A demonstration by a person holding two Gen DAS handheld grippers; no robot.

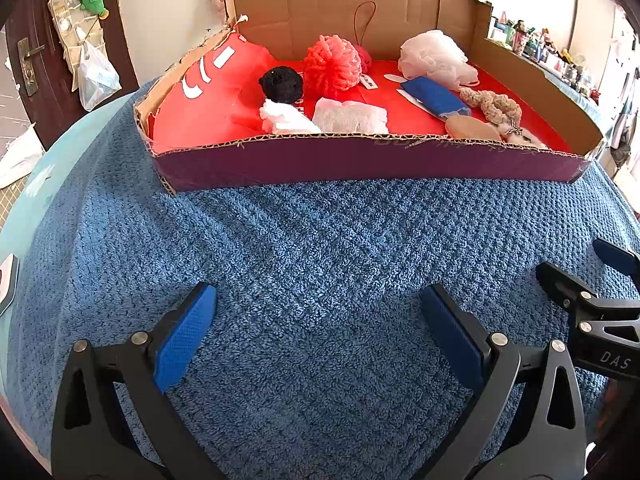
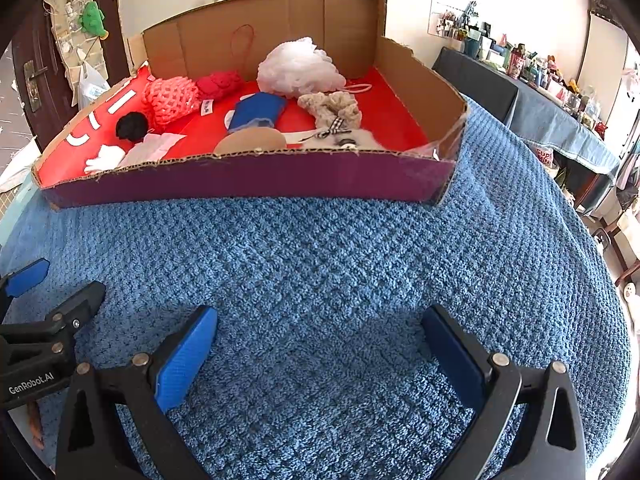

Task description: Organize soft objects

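A shallow cardboard box [image 1: 360, 160] [image 2: 248, 178] with a red floor stands on the blue towel [image 1: 320, 248] [image 2: 320, 260]. In it lie a white mesh puff [image 1: 434, 58] [image 2: 298, 66], a coral knitted ball [image 1: 332, 65] [image 2: 172, 100], a black pom [image 1: 282, 84] [image 2: 132, 126], white cloths [image 1: 348, 116] [image 2: 148, 148], a blue pouch [image 1: 436, 98] [image 2: 258, 110], a beige crochet piece [image 1: 494, 106] [image 2: 332, 106] and a tan pad [image 1: 472, 128] [image 2: 250, 142]. My left gripper [image 1: 318, 300] is open and empty over the towel. My right gripper [image 2: 320, 320] is open and empty beside it.
A dark door [image 1: 28, 60] with hanging bags is at the far left. A cluttered table with a dark cloth [image 2: 540, 96] stands at the right. The towel's right edge drops off near a chair [image 2: 612, 240].
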